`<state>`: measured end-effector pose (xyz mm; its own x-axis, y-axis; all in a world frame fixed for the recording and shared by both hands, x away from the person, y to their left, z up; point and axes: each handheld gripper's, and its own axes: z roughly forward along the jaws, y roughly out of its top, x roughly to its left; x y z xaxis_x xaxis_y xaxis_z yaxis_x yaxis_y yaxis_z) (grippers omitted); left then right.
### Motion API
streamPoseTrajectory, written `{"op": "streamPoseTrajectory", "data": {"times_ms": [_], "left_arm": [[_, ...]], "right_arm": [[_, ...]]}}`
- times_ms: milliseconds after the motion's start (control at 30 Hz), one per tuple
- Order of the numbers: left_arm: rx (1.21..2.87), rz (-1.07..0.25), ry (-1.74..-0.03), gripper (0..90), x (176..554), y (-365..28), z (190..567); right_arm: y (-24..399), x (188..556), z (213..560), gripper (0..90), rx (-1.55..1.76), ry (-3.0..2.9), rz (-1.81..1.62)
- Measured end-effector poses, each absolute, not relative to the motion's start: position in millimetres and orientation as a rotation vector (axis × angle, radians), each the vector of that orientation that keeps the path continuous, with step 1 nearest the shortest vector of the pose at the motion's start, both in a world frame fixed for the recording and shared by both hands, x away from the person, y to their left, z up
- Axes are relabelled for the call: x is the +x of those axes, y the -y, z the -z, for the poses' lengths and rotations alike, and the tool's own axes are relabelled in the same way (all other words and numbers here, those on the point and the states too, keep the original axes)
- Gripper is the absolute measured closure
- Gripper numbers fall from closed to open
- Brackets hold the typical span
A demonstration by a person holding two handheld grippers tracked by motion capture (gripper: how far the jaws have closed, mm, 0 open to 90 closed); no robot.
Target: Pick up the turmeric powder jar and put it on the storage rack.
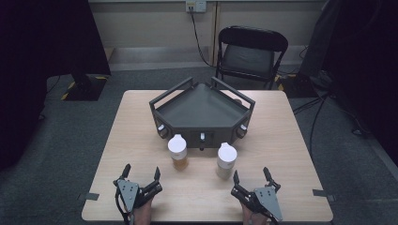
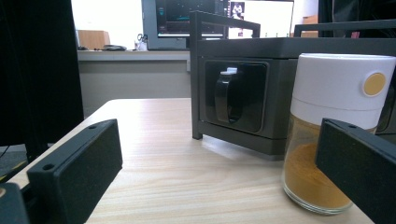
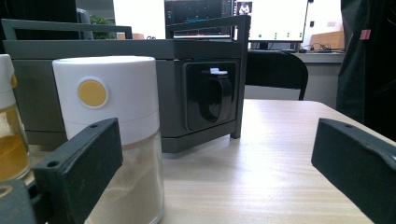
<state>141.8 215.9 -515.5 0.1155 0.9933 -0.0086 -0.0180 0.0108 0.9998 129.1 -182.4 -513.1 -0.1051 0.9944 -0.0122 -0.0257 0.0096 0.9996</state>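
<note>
Left gripper [image 1: 141,176] sits at the table's near edge, toward the near left corner, jaws spread wide with nothing between them; tips point away from the person. Right gripper [image 1: 251,176] sits at the same edge toward the near right corner, jaws equally wide apart and empty. Both rest low, on or just above the table [image 1: 281,140]; contact cannot be judged from above. A grey three-cornered plate tops each gripper. Two jars stand between the grippers and the rack, closer to the table's middle than to either side edge. Amber jar [image 1: 178,151] stands upright ahead of the left gripper and slightly to its right, white cap on, clear glass below holding orange-yellow powder. In the left gripper view the amber jar [image 2: 334,135] stands off to the right, partly behind the right-hand jaw, apart from it. Pale jar [image 1: 225,160] stands upright ahead of the right gripper and slightly to its left, near the amber jar but not touching. In the right gripper view the pale jar [image 3: 112,135] shows a white cap with a round yellow button and beige powder; it stands partly behind the left-hand jaw. Rack [image 1: 202,110], a dark grey angular tray with rails, occupies the table's far half, centred; its front faces carry recessed knobs. The amber jar stands just before its front face. Beyond the far edge stands a black folding chair [image 1: 248,51].
</note>
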Motion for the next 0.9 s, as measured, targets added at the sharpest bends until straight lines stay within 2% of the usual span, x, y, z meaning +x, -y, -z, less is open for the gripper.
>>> {"op": "streamPoseTrajectory", "data": {"times_ms": [700,900], "left_arm": [[1.241,-1.130,-1.134,0.0,143.5,-214.6,513.6],[1.236,-1.096,-1.145,0.0,144.3,-218.4,511.2]], "right_arm": [[182.9,129.2,513.0,0.7,1.130,-1.275,-1.292],[182.3,129.3,512.7,0.7,1.133,-1.274,-1.288]]}}
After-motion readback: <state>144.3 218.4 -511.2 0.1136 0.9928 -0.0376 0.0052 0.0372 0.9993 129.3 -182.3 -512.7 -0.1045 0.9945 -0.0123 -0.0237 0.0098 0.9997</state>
